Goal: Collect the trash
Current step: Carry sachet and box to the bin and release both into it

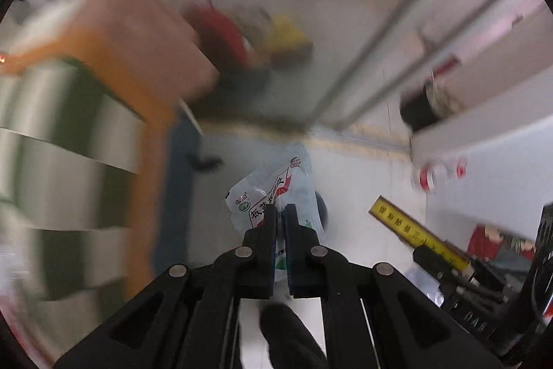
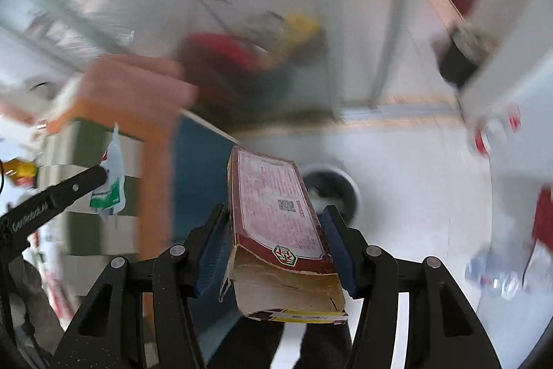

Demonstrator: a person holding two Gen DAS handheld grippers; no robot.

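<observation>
My left gripper (image 1: 280, 210) is shut on a white plastic sachet (image 1: 273, 187) with green and red print, held up in the air. It also shows at the left of the right wrist view (image 2: 112, 182), pinched by the left gripper's black fingers (image 2: 83, 182). My right gripper (image 2: 276, 213) is shut on a long red and white cardboard box (image 2: 276, 223) with an open torn end toward the camera. Both views are blurred by motion.
An orange-framed bin with a striped green and grey side (image 1: 86, 144) stands at the left, also in the right wrist view (image 2: 138, 127). A white table edge (image 1: 484, 140) with a dark pot (image 1: 421, 109) and cans (image 1: 439, 172) is at the right. A round floor drain (image 2: 331, 189) lies below.
</observation>
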